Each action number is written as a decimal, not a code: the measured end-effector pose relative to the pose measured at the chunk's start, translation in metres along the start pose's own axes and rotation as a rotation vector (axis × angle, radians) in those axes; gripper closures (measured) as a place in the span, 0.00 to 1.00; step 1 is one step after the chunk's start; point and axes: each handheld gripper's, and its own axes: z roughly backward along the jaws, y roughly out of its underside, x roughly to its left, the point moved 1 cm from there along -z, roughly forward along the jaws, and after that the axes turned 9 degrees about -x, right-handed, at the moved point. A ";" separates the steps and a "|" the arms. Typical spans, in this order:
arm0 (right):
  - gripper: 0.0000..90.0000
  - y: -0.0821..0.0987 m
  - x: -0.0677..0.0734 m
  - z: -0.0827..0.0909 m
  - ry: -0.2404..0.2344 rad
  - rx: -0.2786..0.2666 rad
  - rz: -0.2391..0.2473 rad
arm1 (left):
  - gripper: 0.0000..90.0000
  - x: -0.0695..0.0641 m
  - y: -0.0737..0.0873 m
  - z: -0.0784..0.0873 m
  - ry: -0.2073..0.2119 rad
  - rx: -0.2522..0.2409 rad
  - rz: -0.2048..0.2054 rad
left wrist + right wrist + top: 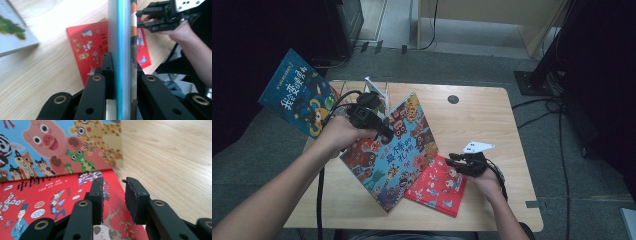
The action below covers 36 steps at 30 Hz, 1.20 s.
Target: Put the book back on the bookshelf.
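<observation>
Clamped on the animal picture book (394, 150), the left gripper (379, 129) holds it tilted over the bench (482, 120) centre; best keep that squeeze firm and lift clear of the red book (437, 186) lying near-right. The right gripper (462, 161) hovers there, jaws apart, empty. A blue book (297, 92) overhangs the far-left edge; grey carpet and cables surround.

- The animal picture book (394, 150) covers the left part of the red book (439, 187) in the high view;
- the blue book (297, 92) hides much of the wire rack (377, 90);
- the cover lettering is too small to read.
</observation>
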 end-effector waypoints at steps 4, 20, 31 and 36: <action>0.74 0.000 0.001 -0.001 0.007 -0.005 0.003 | 0.91 -0.002 0.004 0.008 -0.028 0.006 -0.022; 0.65 -0.006 0.003 -0.012 0.009 -0.014 0.011 | 0.91 0.014 0.045 0.056 -0.034 -0.053 0.043; 0.66 -0.010 0.007 -0.028 -0.031 0.000 0.039 | 0.91 0.035 0.082 0.097 -0.076 -0.115 0.135; 0.64 -0.010 0.012 -0.034 -0.051 0.018 0.047 | 0.90 0.045 0.097 0.110 -0.090 -0.138 0.176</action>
